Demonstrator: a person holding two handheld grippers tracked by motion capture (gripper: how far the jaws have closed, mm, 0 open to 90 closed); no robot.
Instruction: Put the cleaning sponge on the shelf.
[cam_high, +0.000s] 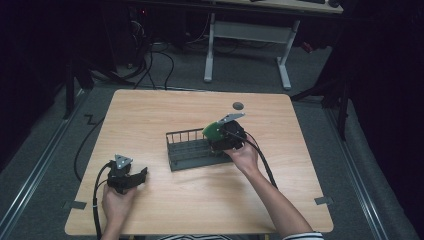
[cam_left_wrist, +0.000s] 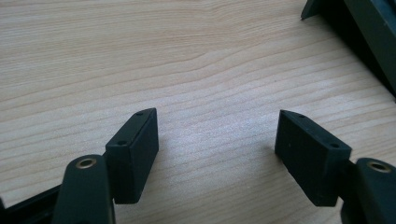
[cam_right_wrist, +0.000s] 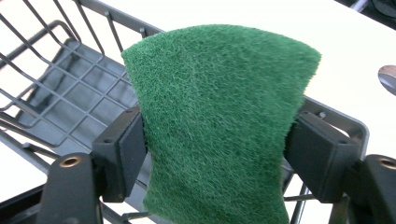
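Pale wood tabletop (cam_high: 165, 107) fills our scene, ringed by dark floor. At about seven o'clock our left gripper (cam_high: 131, 179) rests on the wood, jaws spread with nothing between them. Toward three o'clock of centre, our right gripper (cam_high: 220, 136) pinches a green scouring pad (cam_right_wrist: 219, 121), which bows between its pads over the right end of the dark wire rack (cam_high: 186, 150).

the left gripper (cam_high: 141, 175) sits low near the person with its jaws wide apart and nothing between them, while the right gripper (cam_right_wrist: 215, 154), on a stretched-out arm, squeezes something soft from both sides.
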